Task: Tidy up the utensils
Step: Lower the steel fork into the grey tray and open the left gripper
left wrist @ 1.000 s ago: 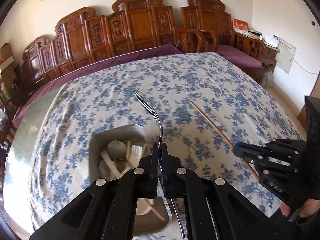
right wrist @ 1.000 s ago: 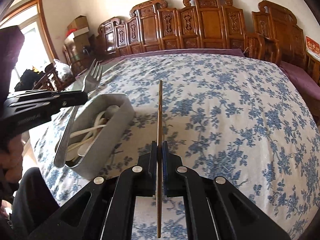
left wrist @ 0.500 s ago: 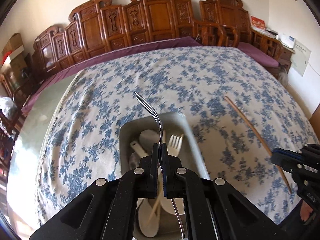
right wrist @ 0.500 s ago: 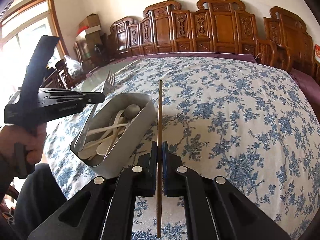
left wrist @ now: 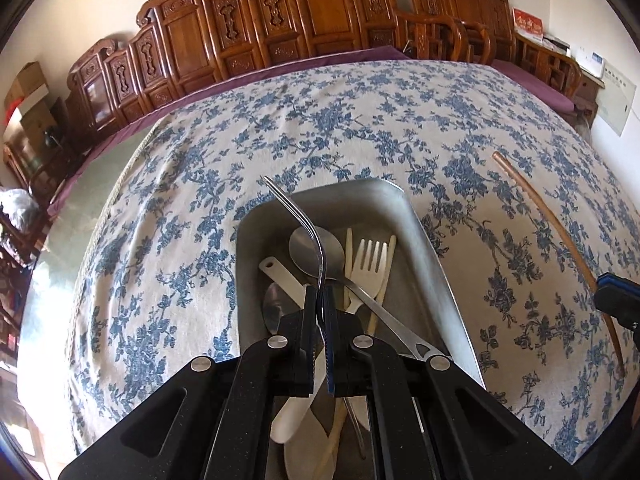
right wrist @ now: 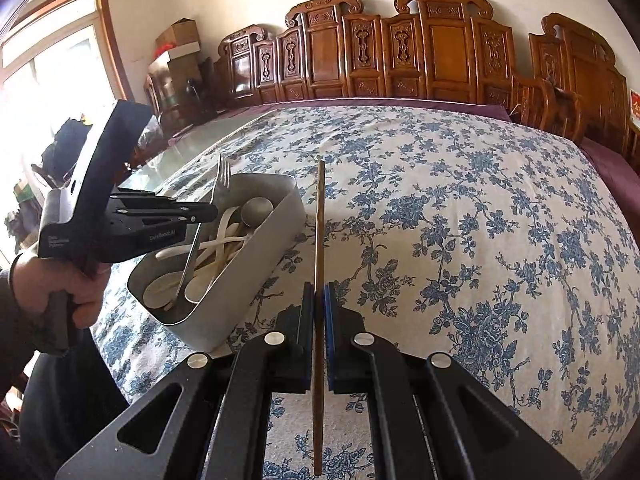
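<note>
A: How are the hands set?

B: The left hand [right wrist: 76, 292] grips its handle at the left edge of the right wrist view, knuckles outward, a dark sleeve behind it. It carries the left tongs [left wrist: 319, 312] pointing steeply down over the tray [left wrist: 436, 264]. The right tongs [right wrist: 319, 320] slant down less steeply, just right of the tray; the hand behind them is out of view

A: And the surface, the room?

B: A desk under a white cloth [right wrist: 460, 208] with blue flowers. A row of carved wooden chairs [right wrist: 400, 52] stands along the far wall, with cardboard boxes [right wrist: 178, 38] in the corner and a bright window [right wrist: 52, 64] on the left

A: What do the tongs have?

B: The left tongs are clamped on a metal fork [left wrist: 308, 236] at its neck, with the tines curving up and away and the handle reaching down into the tray. The right tongs are pinched on a brown chopstick [right wrist: 319, 248], which runs straight out ahead past the pads and back below them

A: Where are the rest?

B: In the tray: a metal spoon [left wrist: 316, 248], a pale fork [left wrist: 370, 268] and pale spoons lying crossed. The tray is grey metal, and it sits on the cloth near the desk's left edge
</note>
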Demonstrator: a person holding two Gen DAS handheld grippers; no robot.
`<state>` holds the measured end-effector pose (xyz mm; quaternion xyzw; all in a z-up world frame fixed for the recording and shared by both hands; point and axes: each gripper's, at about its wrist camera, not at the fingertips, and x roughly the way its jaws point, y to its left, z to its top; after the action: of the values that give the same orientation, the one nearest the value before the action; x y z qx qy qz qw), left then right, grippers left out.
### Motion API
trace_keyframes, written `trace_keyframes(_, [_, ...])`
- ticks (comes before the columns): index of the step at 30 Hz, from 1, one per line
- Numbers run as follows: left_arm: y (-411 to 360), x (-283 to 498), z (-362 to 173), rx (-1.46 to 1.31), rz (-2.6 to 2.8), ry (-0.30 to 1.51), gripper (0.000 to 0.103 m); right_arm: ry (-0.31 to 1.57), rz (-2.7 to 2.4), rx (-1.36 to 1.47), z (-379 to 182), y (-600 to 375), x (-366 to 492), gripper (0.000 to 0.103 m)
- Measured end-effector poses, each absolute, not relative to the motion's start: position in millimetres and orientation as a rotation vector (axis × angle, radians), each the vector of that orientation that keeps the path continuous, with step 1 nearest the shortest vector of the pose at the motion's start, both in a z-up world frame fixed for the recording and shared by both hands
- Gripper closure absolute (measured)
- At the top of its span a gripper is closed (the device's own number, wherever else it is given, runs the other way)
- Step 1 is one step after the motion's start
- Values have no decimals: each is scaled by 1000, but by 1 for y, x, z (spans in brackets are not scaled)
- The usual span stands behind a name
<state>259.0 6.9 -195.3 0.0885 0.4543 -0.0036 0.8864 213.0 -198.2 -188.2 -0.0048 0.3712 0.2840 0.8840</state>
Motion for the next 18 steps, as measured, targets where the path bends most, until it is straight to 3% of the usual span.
trace_keyframes(10, [6,267,-205,176,-16,976,100,790,606,11,-192,-197,214,97])
trace_keyframes(18, [7,250,-195,161,-25,940,86,799,636,-9,-191,-184,206,97])
